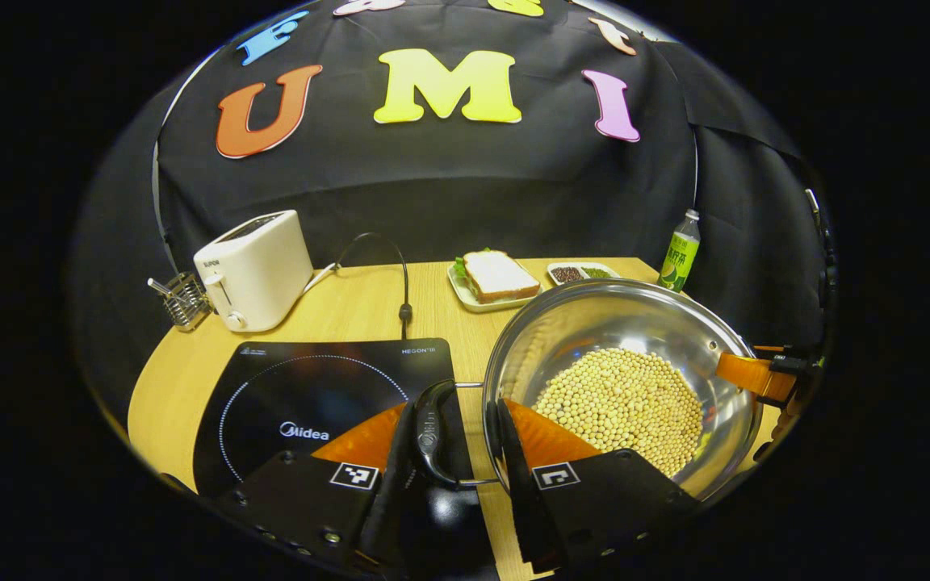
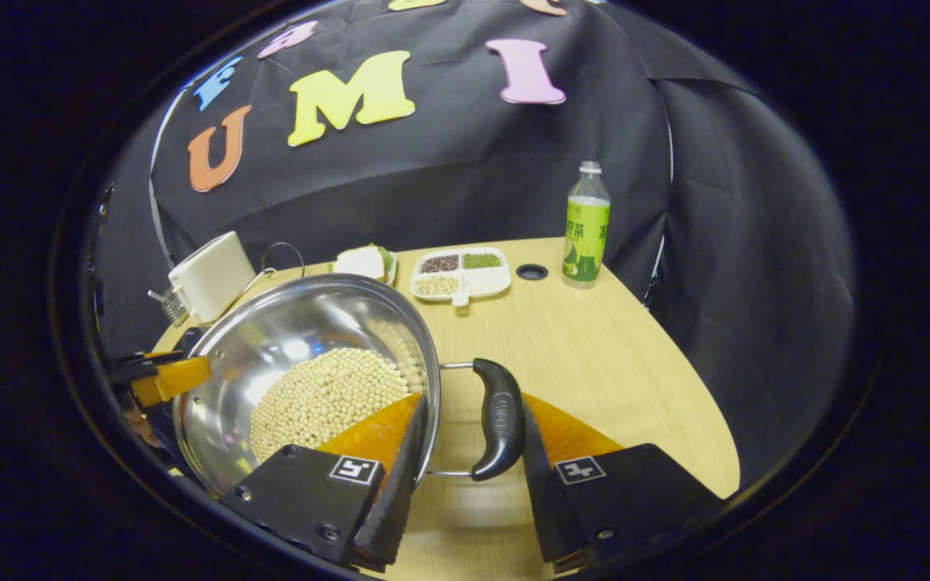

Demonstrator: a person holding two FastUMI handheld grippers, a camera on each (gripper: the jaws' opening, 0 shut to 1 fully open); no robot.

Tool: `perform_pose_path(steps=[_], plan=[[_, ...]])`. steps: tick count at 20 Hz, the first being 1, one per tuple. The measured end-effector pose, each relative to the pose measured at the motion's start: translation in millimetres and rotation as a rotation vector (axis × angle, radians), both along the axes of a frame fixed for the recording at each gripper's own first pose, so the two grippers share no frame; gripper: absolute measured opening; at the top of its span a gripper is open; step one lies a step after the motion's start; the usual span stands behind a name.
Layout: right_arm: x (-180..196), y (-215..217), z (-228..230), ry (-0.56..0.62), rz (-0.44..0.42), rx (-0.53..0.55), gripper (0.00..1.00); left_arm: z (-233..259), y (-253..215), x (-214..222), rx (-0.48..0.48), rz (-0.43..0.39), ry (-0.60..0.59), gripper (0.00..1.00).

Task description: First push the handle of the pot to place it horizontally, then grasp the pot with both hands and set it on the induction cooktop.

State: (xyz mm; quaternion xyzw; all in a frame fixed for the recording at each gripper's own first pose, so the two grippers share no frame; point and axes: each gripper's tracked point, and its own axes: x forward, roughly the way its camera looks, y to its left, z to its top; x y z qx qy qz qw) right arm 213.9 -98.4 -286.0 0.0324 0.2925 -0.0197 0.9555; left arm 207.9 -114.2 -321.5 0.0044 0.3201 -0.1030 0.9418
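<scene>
A steel pot (image 1: 610,323) (image 2: 295,323) half full of soybeans (image 1: 622,403) (image 2: 328,395) sits just right of the black induction cooktop (image 1: 312,395). My left gripper (image 1: 455,420) is closed around the pot's near black handle (image 1: 433,436), one finger outside the grip and the other inside the rim. My right gripper (image 2: 473,407) holds the opposite handle (image 2: 499,420) the same way. Each gripper also appears across the pot from the other: the right gripper (image 1: 764,375) and the left gripper (image 2: 158,375). I cannot tell whether the pot rests on the table.
On the wooden table (image 2: 610,363) stand a white toaster (image 1: 253,270) with a wire utensil rack (image 1: 182,300), a sandwich on a plate (image 1: 497,278), a divided dish of grains (image 2: 461,273) and a green bottle (image 2: 586,226). The cooktop's cable (image 1: 400,274) loops behind it.
</scene>
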Motion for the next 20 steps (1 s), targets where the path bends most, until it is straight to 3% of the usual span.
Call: perform_pose_path(steps=[11,20], plan=[[-26,91,64,-0.057,0.063,0.003,0.63,70,87,-28,-0.018,0.085,-0.069,0.54],[-5,198,77,-0.062,0.151,0.003,0.64,82,189,-18,-0.007,0.178,-0.081,0.54]])
